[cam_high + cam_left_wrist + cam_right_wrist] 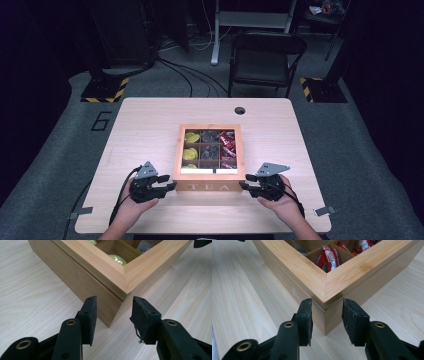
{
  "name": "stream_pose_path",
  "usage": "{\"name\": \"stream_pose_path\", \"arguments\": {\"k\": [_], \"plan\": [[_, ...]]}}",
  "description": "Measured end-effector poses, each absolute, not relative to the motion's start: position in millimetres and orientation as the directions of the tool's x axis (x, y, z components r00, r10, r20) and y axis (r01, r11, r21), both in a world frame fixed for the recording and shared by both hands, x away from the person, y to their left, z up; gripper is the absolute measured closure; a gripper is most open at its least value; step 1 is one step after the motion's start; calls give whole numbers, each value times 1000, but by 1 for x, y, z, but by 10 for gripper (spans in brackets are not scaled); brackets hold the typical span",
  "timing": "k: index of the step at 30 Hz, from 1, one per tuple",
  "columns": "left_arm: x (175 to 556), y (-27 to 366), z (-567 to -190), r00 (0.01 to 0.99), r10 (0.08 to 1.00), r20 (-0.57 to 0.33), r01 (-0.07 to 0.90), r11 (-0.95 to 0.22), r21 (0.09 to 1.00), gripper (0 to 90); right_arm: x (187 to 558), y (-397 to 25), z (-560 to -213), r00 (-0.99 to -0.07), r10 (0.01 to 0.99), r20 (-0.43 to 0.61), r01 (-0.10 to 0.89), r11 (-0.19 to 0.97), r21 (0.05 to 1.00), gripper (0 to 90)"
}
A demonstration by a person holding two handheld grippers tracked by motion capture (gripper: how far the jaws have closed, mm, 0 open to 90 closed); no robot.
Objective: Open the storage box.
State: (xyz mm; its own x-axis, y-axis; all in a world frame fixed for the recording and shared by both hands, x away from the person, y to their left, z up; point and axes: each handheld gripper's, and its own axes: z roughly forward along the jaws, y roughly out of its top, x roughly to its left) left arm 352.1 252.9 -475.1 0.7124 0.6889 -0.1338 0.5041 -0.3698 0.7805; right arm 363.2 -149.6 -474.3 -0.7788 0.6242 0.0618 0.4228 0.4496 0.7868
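A wooden tea box [209, 186] marked TEA sits in the middle of the table, its compartments holding yellow [190, 153], dark [210, 136] and red [228, 142] packets. My left gripper [172, 186] is at the box's front left corner [110, 320], open, one jaw on each side of the corner edge without squeezing it. My right gripper [243, 185] is at the front right corner [325, 322], open, its pads [305, 320] close to both faces of the corner. Red packets [329, 260] and a yellow packet [117, 259] show inside the box.
The light wooden table [140, 130] has a round cable hole [240, 110] at the back. A black folding chair [265, 60] stands behind the table. Cables run over the grey floor, and stand bases with hazard tape [105, 92] sit at the back left and right.
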Motion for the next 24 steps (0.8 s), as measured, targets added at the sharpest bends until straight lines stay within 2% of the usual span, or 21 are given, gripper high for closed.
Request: {"name": "stream_pose_path", "arguments": {"k": [3,7,20,24], "plan": [[352,252,-473,719,683,-128,498,-377,781,618,364,-151,-474,-773,629,83,434,429,792,599],[352,250,-472,721,682,-123,492,-379,784,627,364,-150,-473,-773,629,81,434,430,792,599],[351,248,-465,733,673,-102,461,-380,802,617,363,-148,-469,-775,626,81,431,431,793,595],[351,249,-465,741,666,-86,446,-393,804,586,363,-149,-468,-773,628,87,431,421,798,596]]}}
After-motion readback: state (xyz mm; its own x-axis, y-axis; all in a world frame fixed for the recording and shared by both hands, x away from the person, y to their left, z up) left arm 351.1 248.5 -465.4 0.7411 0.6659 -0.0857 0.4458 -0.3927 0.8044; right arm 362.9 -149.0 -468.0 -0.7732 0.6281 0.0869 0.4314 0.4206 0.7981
